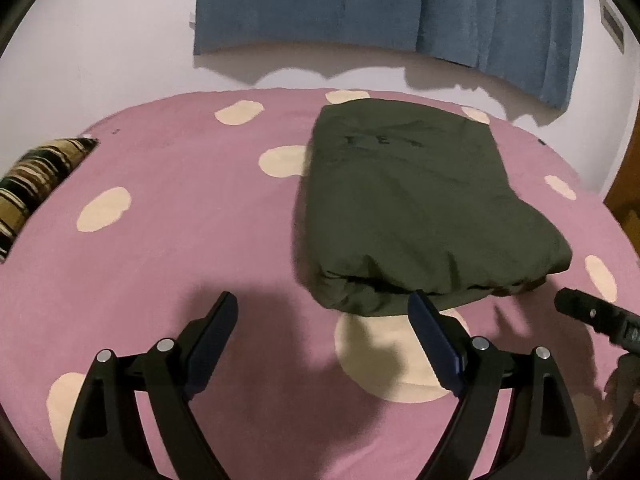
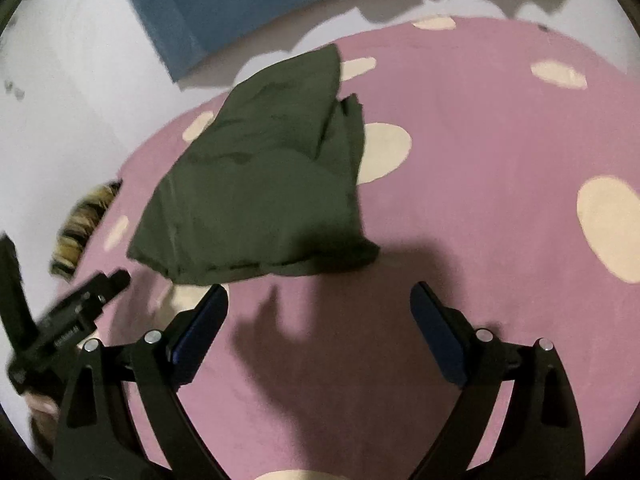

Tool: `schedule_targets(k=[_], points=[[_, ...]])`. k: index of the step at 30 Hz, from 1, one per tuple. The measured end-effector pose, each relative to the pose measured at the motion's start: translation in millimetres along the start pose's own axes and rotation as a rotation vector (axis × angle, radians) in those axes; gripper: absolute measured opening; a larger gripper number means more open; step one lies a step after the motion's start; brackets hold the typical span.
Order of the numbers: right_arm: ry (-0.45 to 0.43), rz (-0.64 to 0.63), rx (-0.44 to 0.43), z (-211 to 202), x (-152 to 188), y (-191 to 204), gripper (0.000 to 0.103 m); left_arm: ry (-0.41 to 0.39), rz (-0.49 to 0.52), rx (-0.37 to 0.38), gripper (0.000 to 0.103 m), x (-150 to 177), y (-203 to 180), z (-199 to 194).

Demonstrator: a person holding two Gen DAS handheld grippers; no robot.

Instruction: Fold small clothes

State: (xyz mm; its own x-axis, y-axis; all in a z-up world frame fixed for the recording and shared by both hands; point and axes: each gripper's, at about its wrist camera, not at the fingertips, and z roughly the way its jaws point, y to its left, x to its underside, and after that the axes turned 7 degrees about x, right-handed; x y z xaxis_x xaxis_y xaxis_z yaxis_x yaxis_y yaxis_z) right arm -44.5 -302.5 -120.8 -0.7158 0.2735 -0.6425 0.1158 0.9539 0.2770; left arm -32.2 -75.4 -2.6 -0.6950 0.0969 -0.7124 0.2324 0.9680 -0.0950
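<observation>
Garment (image 1: 408,208), dark green, lies folded into a thick bundle on the pink spotted bedsheet (image 1: 180,208), toward the far right of the bed, below the blue curtain (image 1: 360,4). Its near edge bulges loosely, and on the right 2 layers stick out unevenly; left so, the stack could slump open. Both claws stand wide apart and empty: the left gripper (image 1: 324,316) just near the bundle's near edge, the right gripper (image 2: 320,304) beside it. A careless re-grab could snag only the top layer and undo the fold.
</observation>
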Motion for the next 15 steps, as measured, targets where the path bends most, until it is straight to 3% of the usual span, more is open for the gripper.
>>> schedule_targets(k=[15], points=[[-0.064, -0.091, 0.070, -16, 10, 21, 0.093, 0.006, -0.049, -0.017, 0.086, 2, 1, -9]])
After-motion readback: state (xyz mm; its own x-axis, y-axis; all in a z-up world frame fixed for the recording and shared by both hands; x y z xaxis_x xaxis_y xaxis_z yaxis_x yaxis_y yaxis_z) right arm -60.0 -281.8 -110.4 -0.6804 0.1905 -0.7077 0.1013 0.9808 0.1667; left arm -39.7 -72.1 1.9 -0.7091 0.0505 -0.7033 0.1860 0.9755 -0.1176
